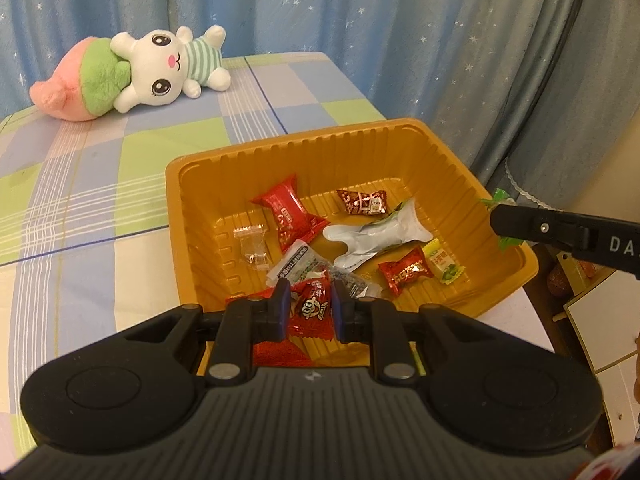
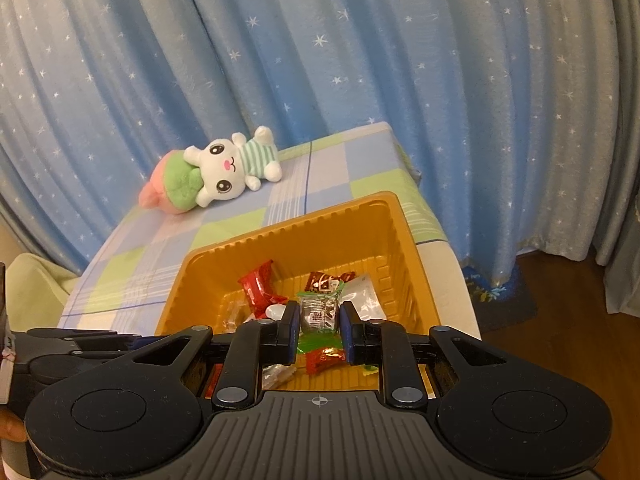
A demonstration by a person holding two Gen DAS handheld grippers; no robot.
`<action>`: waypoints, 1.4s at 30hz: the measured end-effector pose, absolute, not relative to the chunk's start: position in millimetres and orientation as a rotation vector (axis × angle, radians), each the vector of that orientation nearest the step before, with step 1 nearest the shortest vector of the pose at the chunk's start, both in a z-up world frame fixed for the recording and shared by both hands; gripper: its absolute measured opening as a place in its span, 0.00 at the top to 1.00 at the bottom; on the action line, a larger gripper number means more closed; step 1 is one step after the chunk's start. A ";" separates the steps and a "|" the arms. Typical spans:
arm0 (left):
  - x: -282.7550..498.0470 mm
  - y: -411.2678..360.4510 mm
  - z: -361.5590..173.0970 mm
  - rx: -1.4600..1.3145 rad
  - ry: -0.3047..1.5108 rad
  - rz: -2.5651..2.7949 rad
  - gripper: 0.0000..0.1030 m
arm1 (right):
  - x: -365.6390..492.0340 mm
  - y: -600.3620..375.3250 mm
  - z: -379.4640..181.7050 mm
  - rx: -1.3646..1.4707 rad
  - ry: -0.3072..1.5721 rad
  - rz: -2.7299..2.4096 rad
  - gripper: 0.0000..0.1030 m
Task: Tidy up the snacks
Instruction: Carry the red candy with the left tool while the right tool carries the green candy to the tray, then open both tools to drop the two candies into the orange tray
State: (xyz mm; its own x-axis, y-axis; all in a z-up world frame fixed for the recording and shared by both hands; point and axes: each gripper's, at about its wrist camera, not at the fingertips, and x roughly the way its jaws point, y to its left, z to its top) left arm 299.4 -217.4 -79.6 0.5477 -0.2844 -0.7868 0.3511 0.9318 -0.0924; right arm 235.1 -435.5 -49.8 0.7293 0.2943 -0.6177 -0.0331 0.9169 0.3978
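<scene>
The left gripper (image 1: 311,307) hangs over the near end of the orange tray (image 1: 176,184), its jaws clamped on a red candy (image 1: 310,308) with a cartoon face printed on its wrapper. The right gripper (image 2: 319,326) is closed on a clear-wrapped candy (image 2: 319,314) with green twisted ends and a dark label, held above the same tray (image 2: 404,248). Inside the tray lie loose wrapped snacks — a large red candy (image 1: 289,212), a brown one (image 1: 362,202), a white pouch (image 1: 380,236), a small red candy (image 1: 405,272) and a yellow-green one (image 1: 445,266). The tray sits on a checked tablecloth (image 1: 100,184) near the table's right edge, with a plush rabbit (image 1: 160,68) lying well apart at the far side. Only the left wrist view shows the right gripper from the side, reaching over the tray's right rim — the right wrist view instead shows the wooden floor (image 2: 560,320) beyond the table.
</scene>
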 end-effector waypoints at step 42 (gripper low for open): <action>270.6 -168.5 -52.5 -0.008 0.914 -0.183 0.54 | 279.7 -407.6 -89.3 0.359 0.798 0.295 0.38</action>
State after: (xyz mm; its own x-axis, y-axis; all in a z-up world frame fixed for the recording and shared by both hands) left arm 270.6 -168.5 -52.5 0.5964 -0.1612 -0.7863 0.1546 0.9844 -0.0845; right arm 279.7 -407.6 -89.3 0.6630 0.3886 -0.6398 -0.1216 0.8993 0.4202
